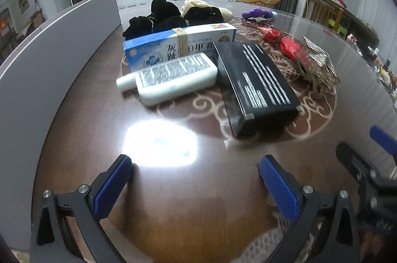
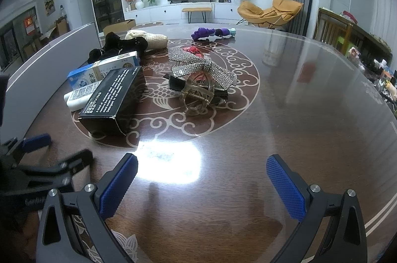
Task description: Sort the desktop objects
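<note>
A black box [image 1: 258, 79] lies on the brown table [image 1: 173, 201], with a white bottle [image 1: 171, 77] on its side and a blue-white box [image 1: 178, 42] to its left. The same black box [image 2: 114, 99], bottle [image 2: 79, 95] and blue-white box [image 2: 104, 69] show in the right wrist view. A rhinestone bow hair clip [image 2: 201, 79] lies at the table's middle, with a red item [image 2: 193, 49] behind it. My left gripper [image 1: 196, 163] is open and empty, short of the objects. My right gripper [image 2: 202, 163] is open and empty.
Black and cream fabric items [image 1: 171, 15] are piled at the back left. A purple toy [image 2: 211, 32] lies at the far side. A grey panel [image 1: 49, 44] stands along the table's left edge. The other gripper [image 1: 372, 176] shows at the right edge.
</note>
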The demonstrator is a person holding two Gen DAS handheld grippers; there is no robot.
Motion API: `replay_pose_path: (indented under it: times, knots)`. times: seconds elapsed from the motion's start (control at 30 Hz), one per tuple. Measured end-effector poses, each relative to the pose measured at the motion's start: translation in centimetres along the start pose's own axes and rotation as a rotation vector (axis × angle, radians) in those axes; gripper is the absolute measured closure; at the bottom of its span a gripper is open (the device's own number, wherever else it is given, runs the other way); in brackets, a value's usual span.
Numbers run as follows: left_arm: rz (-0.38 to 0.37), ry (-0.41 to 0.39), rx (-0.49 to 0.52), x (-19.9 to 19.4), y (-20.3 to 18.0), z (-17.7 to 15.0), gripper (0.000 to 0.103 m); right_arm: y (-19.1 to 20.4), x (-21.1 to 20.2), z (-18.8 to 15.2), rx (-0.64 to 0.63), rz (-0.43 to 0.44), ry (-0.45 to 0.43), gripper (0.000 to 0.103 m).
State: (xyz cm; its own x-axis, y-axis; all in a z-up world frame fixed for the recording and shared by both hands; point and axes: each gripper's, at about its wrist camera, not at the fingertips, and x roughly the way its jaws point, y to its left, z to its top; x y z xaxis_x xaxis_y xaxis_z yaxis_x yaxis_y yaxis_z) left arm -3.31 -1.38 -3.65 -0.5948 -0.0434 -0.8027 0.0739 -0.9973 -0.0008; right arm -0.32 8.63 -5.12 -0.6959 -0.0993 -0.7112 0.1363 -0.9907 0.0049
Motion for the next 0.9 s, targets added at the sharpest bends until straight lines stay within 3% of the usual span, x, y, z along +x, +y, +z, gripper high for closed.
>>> replay_pose_path:
  times: [0.27, 0.9]
  knots:
    - [-0.019, 0.010, 0.013, 4.1, 1.1, 5.4, 0.000, 0.3, 1.0, 0.2, -0.004, -0.027, 0.048, 0.000]
    - [-0.022, 0.010, 0.014, 4.1, 1.4, 5.4, 0.000, -0.1, 2.5, 0.2, 0.018, -0.040, 0.136, 0.000]
